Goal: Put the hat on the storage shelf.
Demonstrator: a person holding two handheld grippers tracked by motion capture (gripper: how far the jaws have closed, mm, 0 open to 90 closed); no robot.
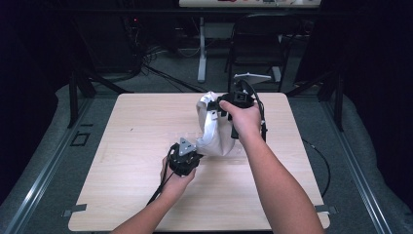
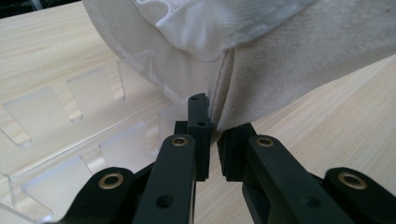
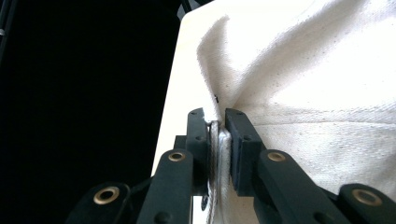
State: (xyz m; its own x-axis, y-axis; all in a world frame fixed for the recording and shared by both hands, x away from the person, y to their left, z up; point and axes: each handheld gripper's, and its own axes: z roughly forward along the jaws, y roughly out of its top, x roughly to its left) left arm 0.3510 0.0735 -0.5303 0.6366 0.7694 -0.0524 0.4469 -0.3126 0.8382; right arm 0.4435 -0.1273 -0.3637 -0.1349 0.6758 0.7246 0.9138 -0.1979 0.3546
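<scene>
A white cloth (image 1: 213, 127) hangs bunched over the middle of the wooden table (image 1: 131, 156), lifted at its top. My right gripper (image 1: 215, 108) is shut on a fold of the cloth's upper edge (image 3: 217, 135), with fabric squeezed between the jaws. Low at the front, my left gripper (image 1: 198, 155) is shut on the cloth's bottom corner, where a seam (image 2: 215, 122) runs into the narrow gap between its jaws. The cloth (image 2: 280, 51) spreads up and away from that corner, its thinner white lining (image 2: 196, 23) showing at the top.
A clear plastic rack with slotted dividers (image 2: 70, 135) lies on the table under and beside the cloth. Behind the table stand a black chair (image 1: 258, 44) and a white desk leg (image 1: 201, 53). Dark floor surrounds the table.
</scene>
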